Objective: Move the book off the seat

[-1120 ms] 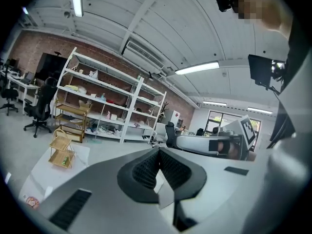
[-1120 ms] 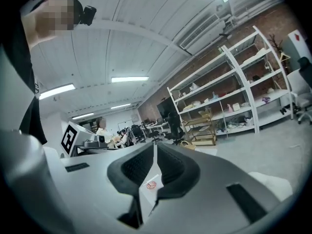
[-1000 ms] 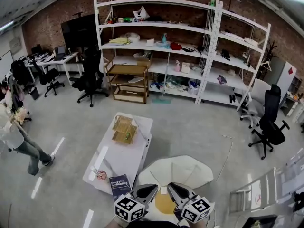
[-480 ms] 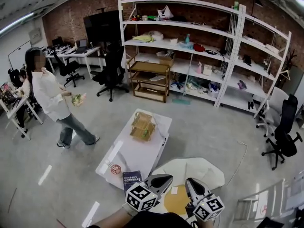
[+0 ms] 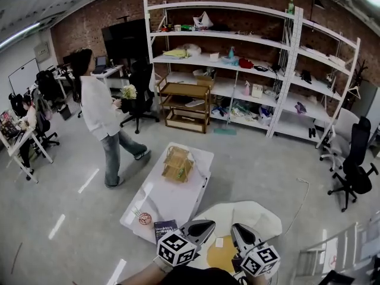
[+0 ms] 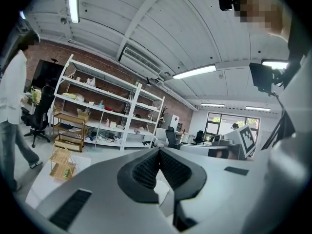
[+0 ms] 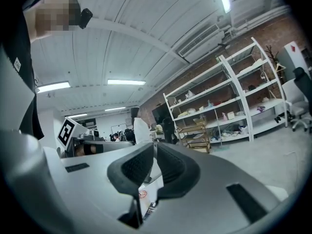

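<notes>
**Head view:** The book point(image 5: 165, 230) lies on the near corner of the white table point(image 5: 178, 198), just beside the left gripper point(image 5: 200, 226) and apart from it. The right gripper point(image 5: 240, 233) is past the table's end, over the seat point(image 5: 252, 214).

**Left gripper view:** The left gripper point(image 6: 158, 162) has its jaws pressed together, holding nothing.

**Right gripper view:** The right gripper point(image 7: 155, 162) has its jaws all but together, holding nothing. Only a sliver of the book point(image 7: 151, 209) shows below them.

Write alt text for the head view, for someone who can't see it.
The left gripper and right gripper hover over a white seat; a dark book lies on the low white table beside it. Behind, a person stands near shelves along a brick wall.
</notes>
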A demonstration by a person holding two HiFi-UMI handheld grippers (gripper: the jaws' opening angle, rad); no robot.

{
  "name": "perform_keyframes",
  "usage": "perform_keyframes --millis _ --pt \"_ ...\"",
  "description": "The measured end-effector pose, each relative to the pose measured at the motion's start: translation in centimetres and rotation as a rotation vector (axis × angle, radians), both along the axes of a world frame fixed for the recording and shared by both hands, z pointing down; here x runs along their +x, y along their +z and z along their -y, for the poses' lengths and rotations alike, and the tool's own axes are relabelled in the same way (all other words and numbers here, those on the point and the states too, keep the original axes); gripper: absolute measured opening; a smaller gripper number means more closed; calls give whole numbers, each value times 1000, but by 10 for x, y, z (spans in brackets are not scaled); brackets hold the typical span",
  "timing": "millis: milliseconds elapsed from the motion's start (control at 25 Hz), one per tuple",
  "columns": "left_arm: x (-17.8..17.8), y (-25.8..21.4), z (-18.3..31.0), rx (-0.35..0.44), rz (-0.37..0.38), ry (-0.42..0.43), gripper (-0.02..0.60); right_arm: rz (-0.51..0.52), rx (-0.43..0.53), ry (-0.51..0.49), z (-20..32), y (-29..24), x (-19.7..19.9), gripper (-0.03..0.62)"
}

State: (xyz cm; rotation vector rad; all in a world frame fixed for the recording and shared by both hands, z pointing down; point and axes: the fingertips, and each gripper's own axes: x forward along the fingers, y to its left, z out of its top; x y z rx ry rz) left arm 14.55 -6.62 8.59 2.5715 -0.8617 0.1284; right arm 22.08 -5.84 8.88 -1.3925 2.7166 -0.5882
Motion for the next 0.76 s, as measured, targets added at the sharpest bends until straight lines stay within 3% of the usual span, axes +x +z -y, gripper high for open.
perform_keyframes --millis 760 --pt "11 4 1 -30 -20 20 6 16 -12 34 1 -3 9 35"
